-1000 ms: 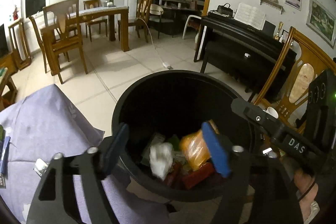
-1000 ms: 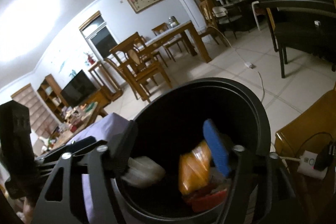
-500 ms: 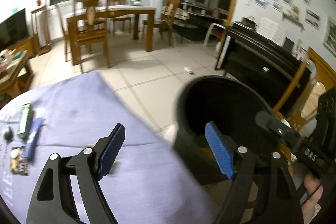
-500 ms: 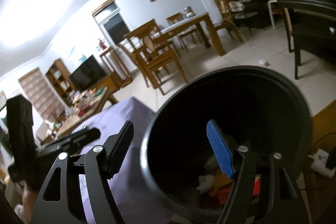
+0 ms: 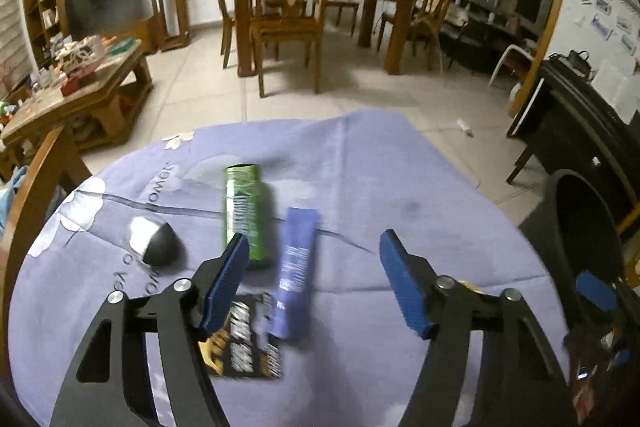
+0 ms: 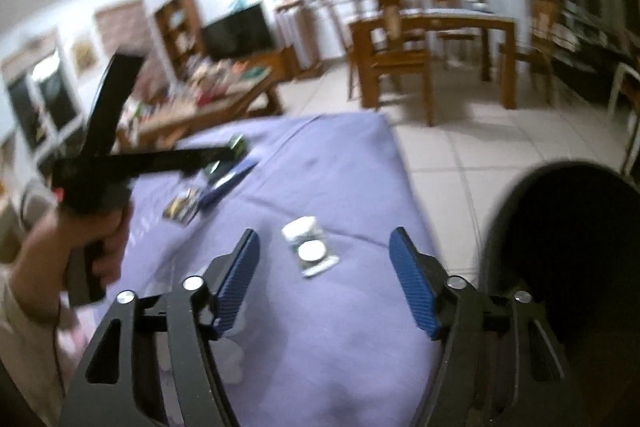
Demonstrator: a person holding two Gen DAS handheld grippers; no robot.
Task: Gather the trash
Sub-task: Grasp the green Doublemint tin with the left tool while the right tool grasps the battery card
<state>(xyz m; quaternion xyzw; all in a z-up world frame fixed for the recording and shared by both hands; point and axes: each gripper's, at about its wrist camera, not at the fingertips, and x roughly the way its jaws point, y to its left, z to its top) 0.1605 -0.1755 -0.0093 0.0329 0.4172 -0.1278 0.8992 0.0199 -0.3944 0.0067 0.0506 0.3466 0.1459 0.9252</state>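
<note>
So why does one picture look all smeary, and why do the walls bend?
Right wrist view: the room, the left gripper and the black trash bin smear from motion, with ceiling-light glare top left; the small clear packet is soft. Left wrist view: sharper, so the green wrapper and blue wrapper show print. Both views: the fisheye lens bends the edges.

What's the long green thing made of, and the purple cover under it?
The green packet looks like shiny plastic or foil wrapper: light glints off its printed face. The purple cover looks like soft matte cloth: it shows creases and printed white flowers.
</note>
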